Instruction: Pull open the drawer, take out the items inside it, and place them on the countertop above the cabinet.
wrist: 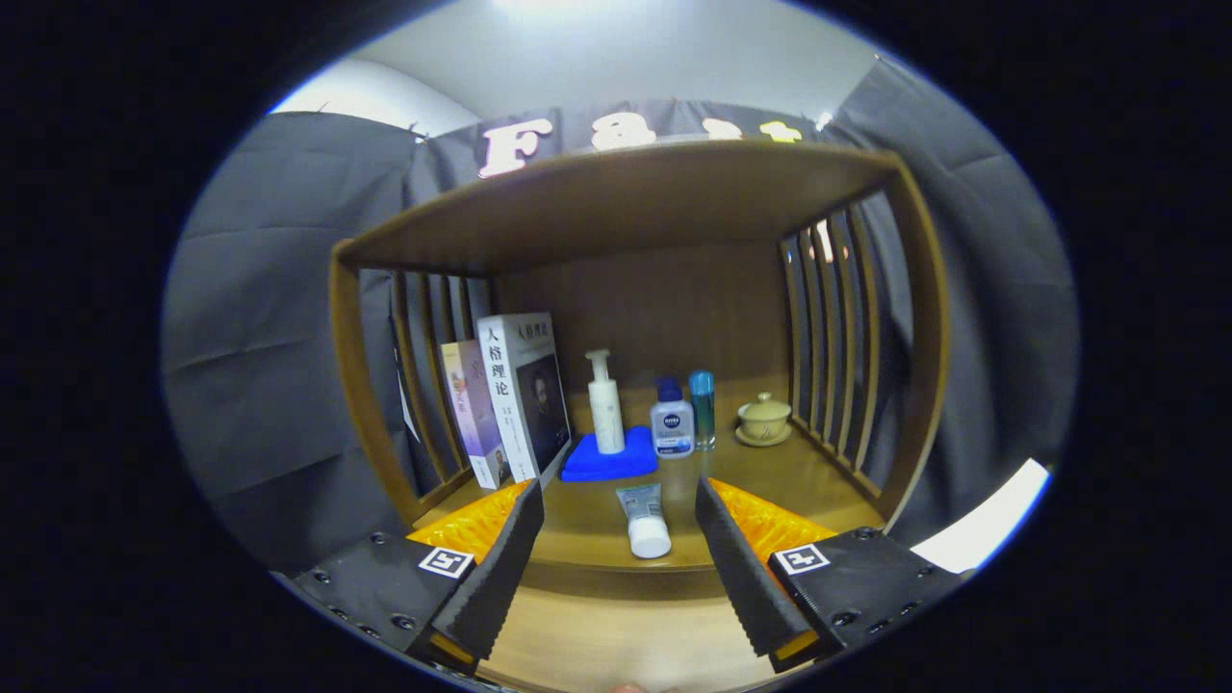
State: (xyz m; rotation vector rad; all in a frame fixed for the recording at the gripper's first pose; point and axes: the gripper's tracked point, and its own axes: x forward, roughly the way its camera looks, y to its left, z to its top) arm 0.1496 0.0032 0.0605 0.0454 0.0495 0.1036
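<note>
- The tube (645, 520) lies on the wooden worktop (770, 481), cap towards us, between the fingers of the tongs (619, 549).
- The tongs gape wide, holding nothing.
- Behind it stand bottles on a blue mat (608, 458), and books (520, 395).
- I'd withdraw straight, avoiding the tube.

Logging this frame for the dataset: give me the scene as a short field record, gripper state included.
gripper: open, fingers apart, holding nothing
between fingers: small tube lying on the countertop, white cap toward the camera
beyond fingers: white pump bottle standing on a blue cloth; blue-capped bottle; teal bottle; lidded tea cup on its saucer
left of these: two upright books
drawer: cannot tell
</note>
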